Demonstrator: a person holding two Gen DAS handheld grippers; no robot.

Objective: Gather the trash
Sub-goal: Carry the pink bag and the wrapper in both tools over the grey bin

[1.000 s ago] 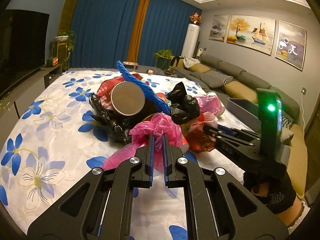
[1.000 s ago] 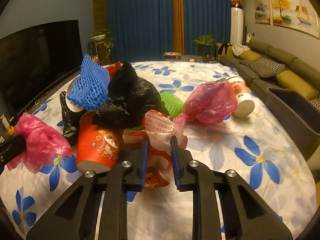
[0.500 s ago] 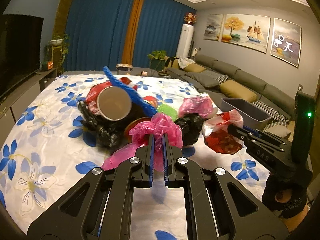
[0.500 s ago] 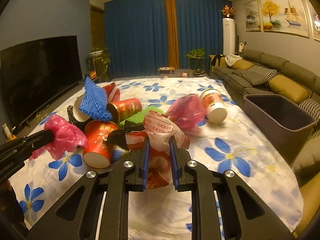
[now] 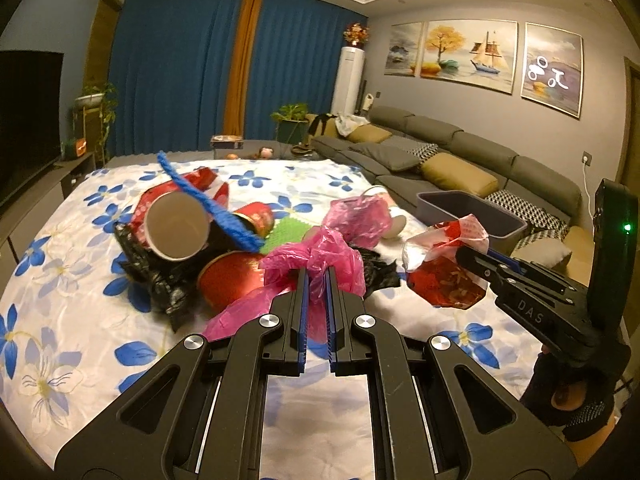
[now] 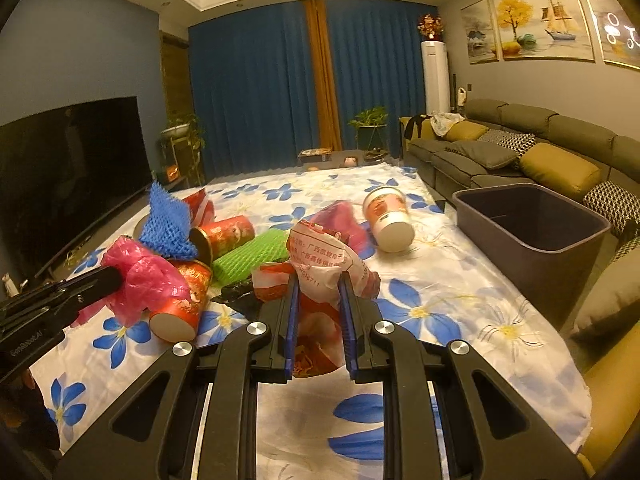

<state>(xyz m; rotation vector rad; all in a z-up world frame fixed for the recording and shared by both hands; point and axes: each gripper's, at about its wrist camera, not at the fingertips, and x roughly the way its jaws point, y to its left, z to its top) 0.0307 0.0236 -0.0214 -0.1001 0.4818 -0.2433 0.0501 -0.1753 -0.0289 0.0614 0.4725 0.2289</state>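
Left gripper (image 5: 316, 276) is pinching a pink plastic bag (image 5: 316, 258), jaws pressed nearly together on the thin film. Right gripper (image 6: 318, 280) is clamping a crumpled red-and-white wrapper (image 6: 324, 264), jaws set a little apart around its bulk. Both pieces are hanging clear above the floral cloth (image 6: 460, 300), likely so they can be carried to the grey bin (image 6: 532, 220) at its right edge. Remaining cups and netting are lying heaped on the cloth; the bin's floor is too dark to read, and the wrapper's lower half is hiding behind the fingers.

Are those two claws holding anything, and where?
Left gripper pinches the pink plastic bag by its bunched top; right gripper clamps the red-and-white wrapper mid-body.
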